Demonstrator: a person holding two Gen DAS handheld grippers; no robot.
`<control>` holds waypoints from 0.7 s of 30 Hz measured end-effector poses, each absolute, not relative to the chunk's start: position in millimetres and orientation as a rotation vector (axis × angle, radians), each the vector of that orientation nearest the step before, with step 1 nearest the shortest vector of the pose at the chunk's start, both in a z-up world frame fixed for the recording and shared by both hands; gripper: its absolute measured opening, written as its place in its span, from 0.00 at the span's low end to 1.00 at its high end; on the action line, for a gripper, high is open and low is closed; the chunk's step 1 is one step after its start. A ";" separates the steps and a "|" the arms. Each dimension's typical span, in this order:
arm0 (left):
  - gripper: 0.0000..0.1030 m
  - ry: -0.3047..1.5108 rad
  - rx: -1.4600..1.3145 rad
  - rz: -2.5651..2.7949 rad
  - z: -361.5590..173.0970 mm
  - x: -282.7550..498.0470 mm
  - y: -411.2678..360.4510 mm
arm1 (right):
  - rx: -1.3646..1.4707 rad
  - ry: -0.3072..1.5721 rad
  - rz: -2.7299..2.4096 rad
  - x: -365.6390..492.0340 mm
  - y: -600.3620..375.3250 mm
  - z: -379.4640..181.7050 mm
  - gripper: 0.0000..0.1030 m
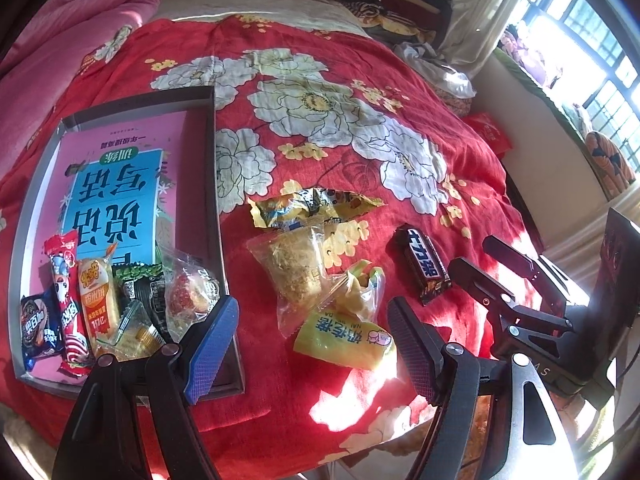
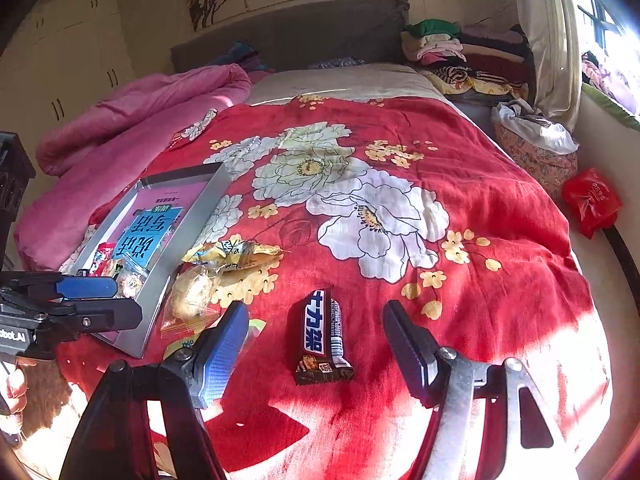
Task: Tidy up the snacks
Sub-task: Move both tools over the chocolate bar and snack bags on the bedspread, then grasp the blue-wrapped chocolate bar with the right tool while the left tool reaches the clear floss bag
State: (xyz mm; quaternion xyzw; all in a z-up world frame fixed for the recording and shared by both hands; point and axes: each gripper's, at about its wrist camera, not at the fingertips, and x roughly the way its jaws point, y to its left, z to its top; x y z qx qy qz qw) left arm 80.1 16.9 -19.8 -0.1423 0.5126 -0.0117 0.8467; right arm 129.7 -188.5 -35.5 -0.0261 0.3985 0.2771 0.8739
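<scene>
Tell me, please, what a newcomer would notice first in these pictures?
First the red flowered bedspread covering the bed. On its left lies a grey tray with snacks packed at its near end, and loose snacks lie beside it: a dark chocolate bar sits between the open right tongs.

Left tool (image 1: 312,344) black arms, blue textured pad, silver screws, right tool (image 2: 316,348) alike
</scene>
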 end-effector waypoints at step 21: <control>0.75 1.151 -0.356 0.038 -57.7 111.6 8.8 | -0.158 0.943 0.570 149.1 -169.2 -76.0 0.55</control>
